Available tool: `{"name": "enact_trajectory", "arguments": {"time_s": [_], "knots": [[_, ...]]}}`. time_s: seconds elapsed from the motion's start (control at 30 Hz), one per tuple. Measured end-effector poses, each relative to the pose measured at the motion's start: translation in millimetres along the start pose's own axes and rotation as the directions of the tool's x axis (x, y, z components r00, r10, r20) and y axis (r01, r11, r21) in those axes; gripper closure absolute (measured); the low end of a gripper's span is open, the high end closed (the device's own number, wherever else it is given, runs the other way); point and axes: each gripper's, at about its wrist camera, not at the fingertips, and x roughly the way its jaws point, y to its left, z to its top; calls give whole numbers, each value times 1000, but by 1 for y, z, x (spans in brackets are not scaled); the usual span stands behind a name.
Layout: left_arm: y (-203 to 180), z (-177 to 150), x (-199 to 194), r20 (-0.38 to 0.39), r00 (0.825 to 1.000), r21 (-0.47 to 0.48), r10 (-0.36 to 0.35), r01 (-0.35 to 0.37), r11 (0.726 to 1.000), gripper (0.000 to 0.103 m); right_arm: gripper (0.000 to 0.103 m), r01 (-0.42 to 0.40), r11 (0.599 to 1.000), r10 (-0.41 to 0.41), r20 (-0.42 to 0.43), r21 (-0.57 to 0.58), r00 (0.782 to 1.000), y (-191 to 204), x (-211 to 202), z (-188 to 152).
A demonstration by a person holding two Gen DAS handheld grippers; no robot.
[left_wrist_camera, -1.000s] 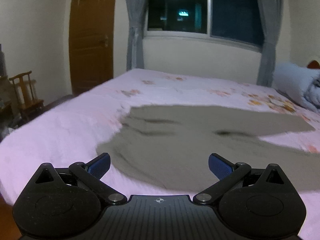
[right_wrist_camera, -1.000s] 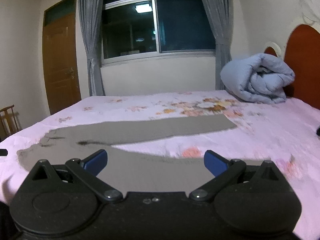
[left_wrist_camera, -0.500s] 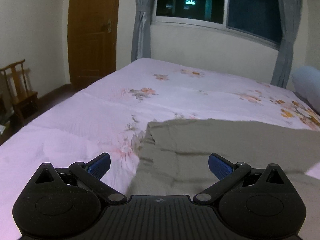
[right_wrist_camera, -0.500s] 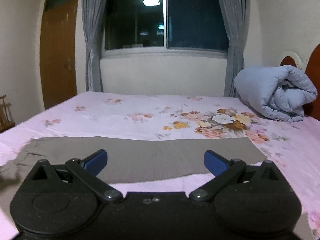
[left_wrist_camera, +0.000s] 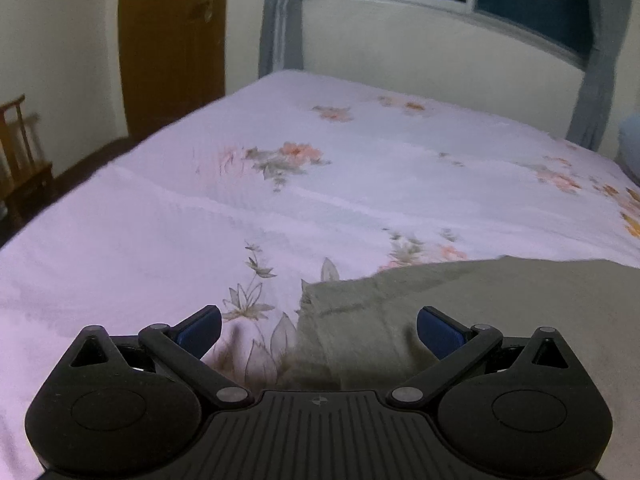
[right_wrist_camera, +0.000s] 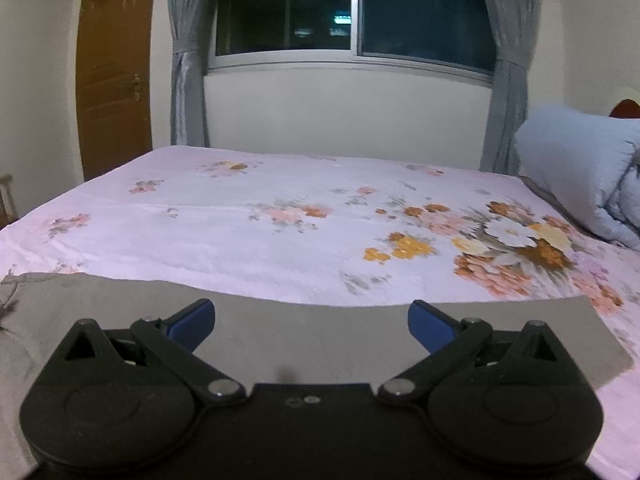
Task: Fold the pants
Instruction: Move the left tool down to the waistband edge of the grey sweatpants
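Observation:
Grey-green pants (left_wrist_camera: 500, 304) lie flat on a pink floral bedsheet (left_wrist_camera: 280, 208). In the left wrist view their waist corner sits just ahead of my left gripper (left_wrist_camera: 319, 330), which is open with blue-padded fingers straddling that corner low over the bed. In the right wrist view a pant leg (right_wrist_camera: 312, 332) stretches across the frame, its hem end at the right. My right gripper (right_wrist_camera: 311, 322) hovers open over this leg, nothing between its pads.
A rolled blue-grey duvet (right_wrist_camera: 584, 164) lies at the bed's right end by a red-brown headboard (right_wrist_camera: 626, 107). A wooden chair (left_wrist_camera: 20, 152) stands off the bed's left side near a brown door (left_wrist_camera: 172, 40). A curtained window (right_wrist_camera: 352, 12) faces me.
Both grippers have moved forward and down over the pants. The left now sits at the waist corner and the right over the far leg. Both stayed open.

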Motion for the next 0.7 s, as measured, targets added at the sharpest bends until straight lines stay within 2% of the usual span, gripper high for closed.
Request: {"name": "enact_trajectory", "arguments": {"time_s": [0.1,0.23,0.5,0.6,0.63,0.7], "knots": [[-2,0,20,-46,999,-17,1,-2,1000,0,6,32,999,-32,-27,2,999,-5,20,3],[-9,-6,36,-73,997,19,4,-3,1000,0,6,34,999,-32,-40,30,999,-10,33,5],[-11,0,52,-80,997,38,-14,17,999,1,6,21,1000,-21,-45,13,999,-8,44,8],[-9,2,49,-71,996,21,-54,56,998,20,6,18,999,-16,-49,28,999,-9,46,8],[-9,3,48,-65,995,18,-75,76,997,35,6,18,999,-17,-49,29,999,-9,46,7],[-12,5,48,-64,994,19,-83,85,996,38,6,18,999,-17,-50,29,999,-9,46,6]]}}
